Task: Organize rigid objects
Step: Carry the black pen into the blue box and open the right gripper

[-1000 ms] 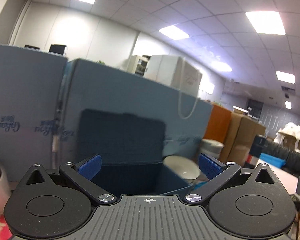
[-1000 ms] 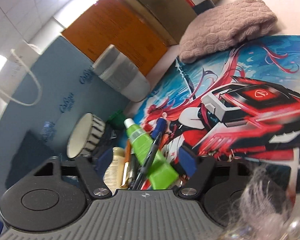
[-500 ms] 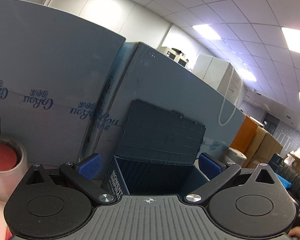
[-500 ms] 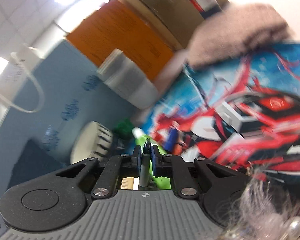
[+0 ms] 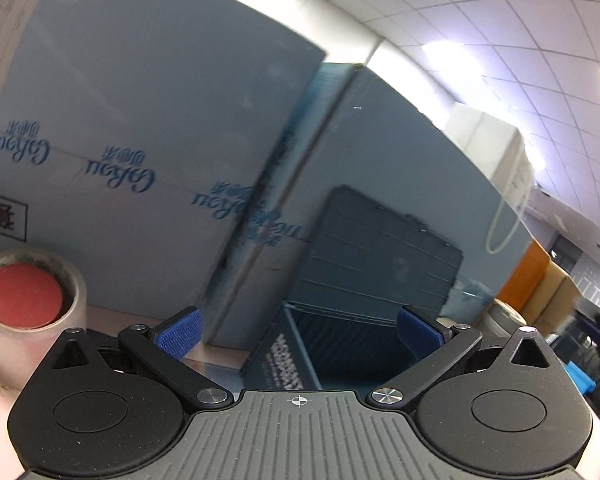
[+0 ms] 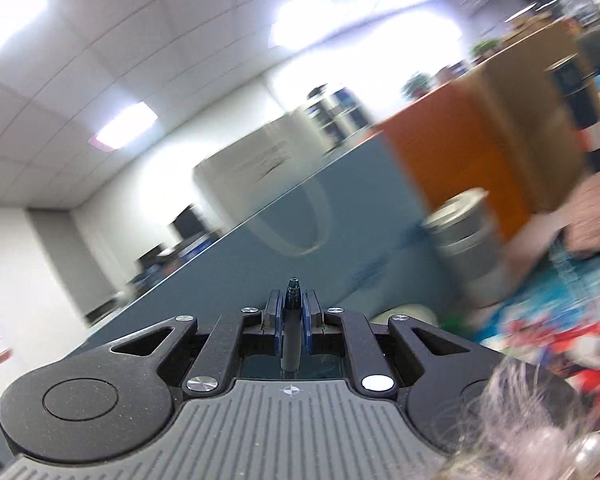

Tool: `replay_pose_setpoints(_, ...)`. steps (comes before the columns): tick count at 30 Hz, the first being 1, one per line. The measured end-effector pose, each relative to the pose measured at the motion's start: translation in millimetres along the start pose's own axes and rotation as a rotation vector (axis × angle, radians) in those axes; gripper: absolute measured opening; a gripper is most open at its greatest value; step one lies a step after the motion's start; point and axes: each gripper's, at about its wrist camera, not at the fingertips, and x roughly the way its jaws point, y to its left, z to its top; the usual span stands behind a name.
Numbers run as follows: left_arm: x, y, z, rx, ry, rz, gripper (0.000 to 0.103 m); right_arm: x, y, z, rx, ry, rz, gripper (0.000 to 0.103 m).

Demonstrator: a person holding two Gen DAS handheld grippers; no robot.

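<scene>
- Standing tall along the counter's back edge, the pale blue printed cartons [image 5: 148, 152] wall off that side, so open room for moving lies above and on the near side.
- Leaning against those cartons, the dark grey plastic storage box [image 5: 332, 344] has its ribbed lid up and its mouth clear; I judge it the drop point.
- Facing that mouth, the left claw [image 5: 298, 330] is spread wide with nothing between its blue pads.
- Sitting at the counter's left edge, a roll of clear tape with a red core [image 5: 24, 300] is near the left claw's side.
- Pinching a slim dark pen [image 6: 293, 320] upright, tip up, the right claw [image 6: 293, 322] is pressed together; carry it high over the box rim before letting go.
</scene>
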Motion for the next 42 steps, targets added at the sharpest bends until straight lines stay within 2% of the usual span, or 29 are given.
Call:
replay_pose_setpoints(7,1,19,4,-0.063,-0.002,0.022,0.103,91,17,-65,0.1,0.244,0.063,0.01)
replay_pose_setpoints(14,7,21,3,-0.059,0.014,0.034,0.103,120,23,-86,0.001,0.333,-0.008,0.01)
replay_pose_setpoints(26,11,12,2,-0.017,0.028,0.012,0.103,131,31,-79,-0.2,0.353,-0.108,0.016)
replay_pose_setpoints(27,11,11,2,-0.016,0.029,0.011,0.103,130,32,-79,-0.212,0.352,-0.115,0.02)
replay_pose_setpoints(30,10,12,2,-0.02,0.029,0.006,0.103,123,44,-81,-0.257,0.316,-0.156,0.041)
replay_pose_setpoints(31,10,12,2,-0.024,0.029,0.005,0.103,121,44,-78,-0.266,0.303,-0.164,0.046)
replay_pose_setpoints(35,9,11,2,-0.02,0.026,0.004,0.103,100,41,-69,-0.264,0.273,-0.161,0.051)
replay_pose_setpoints(40,5,3,1,0.005,0.018,-0.017,0.103,58,33,-55,-0.24,0.194,-0.139,0.068)
replay_pose_setpoints(42,3,-2,0,0.02,0.013,-0.027,0.103,41,25,-45,-0.239,0.159,-0.143,0.069)
